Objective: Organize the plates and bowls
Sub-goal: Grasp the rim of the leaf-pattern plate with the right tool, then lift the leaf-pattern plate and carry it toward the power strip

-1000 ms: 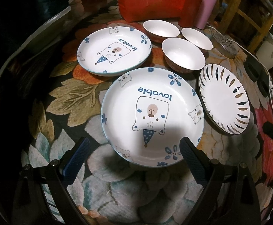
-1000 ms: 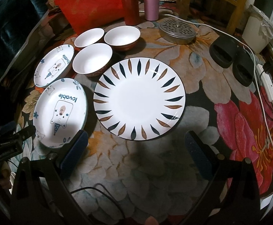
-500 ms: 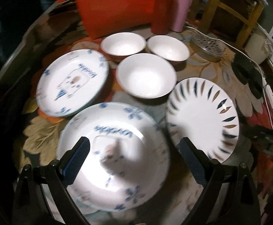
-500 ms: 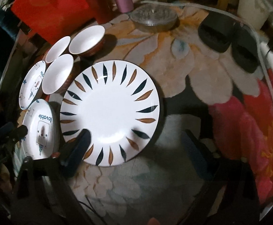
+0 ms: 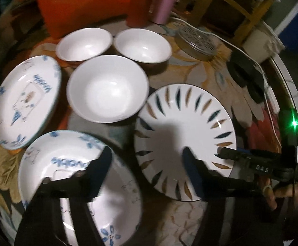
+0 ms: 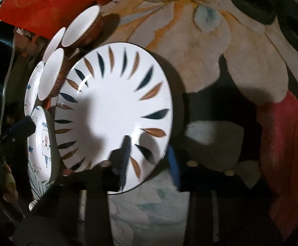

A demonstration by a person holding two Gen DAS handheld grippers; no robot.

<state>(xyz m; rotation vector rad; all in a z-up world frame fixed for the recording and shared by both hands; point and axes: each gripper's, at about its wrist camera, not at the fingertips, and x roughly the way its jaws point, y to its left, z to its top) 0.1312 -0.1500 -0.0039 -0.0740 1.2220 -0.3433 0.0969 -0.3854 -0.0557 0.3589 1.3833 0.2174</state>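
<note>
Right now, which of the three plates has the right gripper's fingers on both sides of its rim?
The leaf-pattern plate. The right gripper straddles its near rim, jaws just closing. The two bear plates carry blue flowers and lie left of it.

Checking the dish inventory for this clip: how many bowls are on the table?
3: two side by side at the back, and a larger bowl in front, between the cartoon plate and leaf-pattern plate.

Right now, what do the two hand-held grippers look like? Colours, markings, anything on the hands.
Both are black frames with two fingers faced in blue ribbed pads. The left hand-held gripper shows dark fingers. The right hand-held gripper has bright blue pads; from the left wrist view its body reads "DAS" in white, with a green light lit. The right hand wears a ring.
</note>
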